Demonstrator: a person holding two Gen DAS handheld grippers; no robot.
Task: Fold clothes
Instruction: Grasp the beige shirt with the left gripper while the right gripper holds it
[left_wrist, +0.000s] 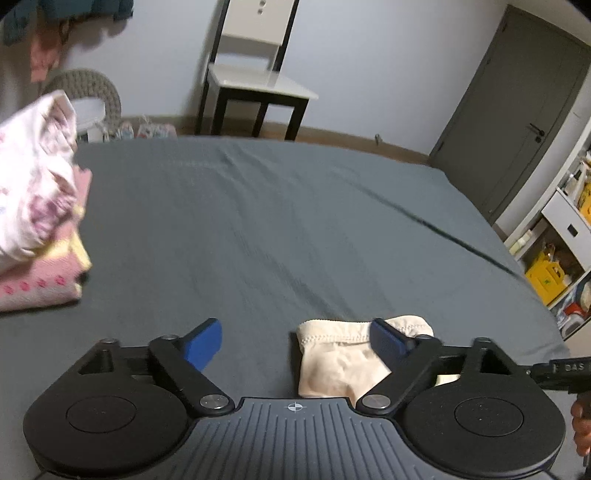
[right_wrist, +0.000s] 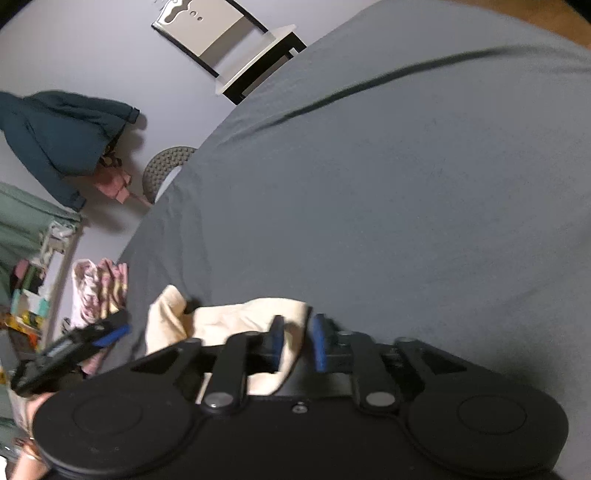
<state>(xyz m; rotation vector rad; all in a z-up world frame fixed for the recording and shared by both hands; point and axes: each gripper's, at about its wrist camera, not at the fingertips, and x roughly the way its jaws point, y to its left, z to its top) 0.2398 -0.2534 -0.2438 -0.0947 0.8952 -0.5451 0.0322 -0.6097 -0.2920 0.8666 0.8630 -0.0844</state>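
One cream garment (right_wrist: 236, 325) pinched in right gripper (right_wrist: 297, 341) — left gripper (left_wrist: 295, 345) spread wide, empty; one folded pile (left_wrist: 37, 206) on grey bedsheet (left_wrist: 277, 221).

One bed covered in a grey-blue sheet (left_wrist: 295, 221) carries everything. On it lies one small cream knitted garment (left_wrist: 332, 365) at the near edge, and one heap of folded clothes at the left edge: one white floral-printed piece (left_wrist: 33, 177) on top of one pink patterned piece (left_wrist: 40, 284), with a thin strip of yellow cloth (left_wrist: 79, 247) between them. Two black grippers with blue fingers work over the bed: the left gripper (left_wrist: 295, 343) and the right gripper (right_wrist: 297, 339). Beyond the far edge stand one black-framed chair with a white seat (left_wrist: 255, 81), one grey woven basket (left_wrist: 92, 92) and one grey door (left_wrist: 517, 110).
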